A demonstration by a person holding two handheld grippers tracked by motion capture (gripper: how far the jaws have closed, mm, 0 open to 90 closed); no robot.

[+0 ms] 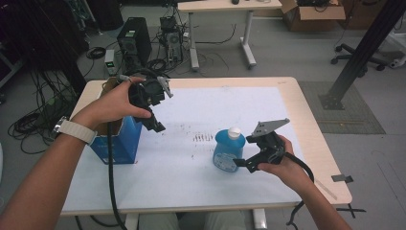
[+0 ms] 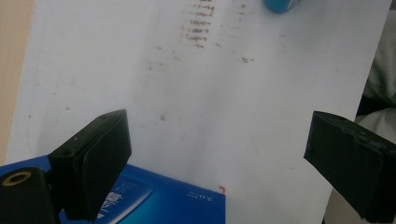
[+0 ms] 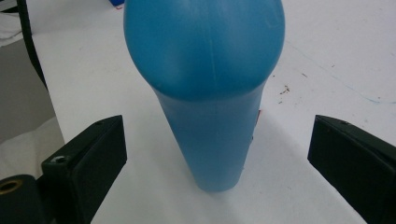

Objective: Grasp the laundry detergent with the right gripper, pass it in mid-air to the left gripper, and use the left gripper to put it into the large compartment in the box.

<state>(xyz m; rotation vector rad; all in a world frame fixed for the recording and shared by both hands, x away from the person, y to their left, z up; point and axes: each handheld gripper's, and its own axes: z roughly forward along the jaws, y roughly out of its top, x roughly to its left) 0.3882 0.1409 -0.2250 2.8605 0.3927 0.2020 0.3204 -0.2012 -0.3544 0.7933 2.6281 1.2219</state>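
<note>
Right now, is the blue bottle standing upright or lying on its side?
Upright. The blue bottle stands on its base on the white mat, white cap on top, between the open right tongs.

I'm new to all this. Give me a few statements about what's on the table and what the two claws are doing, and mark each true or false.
1. The right claw is open, with the blue bottle between its jaws but not clamped. True.
2. The blue bottle lies on its side. False: it stands upright on the white sheet, its white cap on top.
3. The left claw holds the blue box. False: in the left gripper view it is open, above the sheet, beside the box.
4. Brownish marks stain the sheet left of the bottle. True.
5. The blue box stands at the table's right edge. False: it stands near the left edge.
</note>
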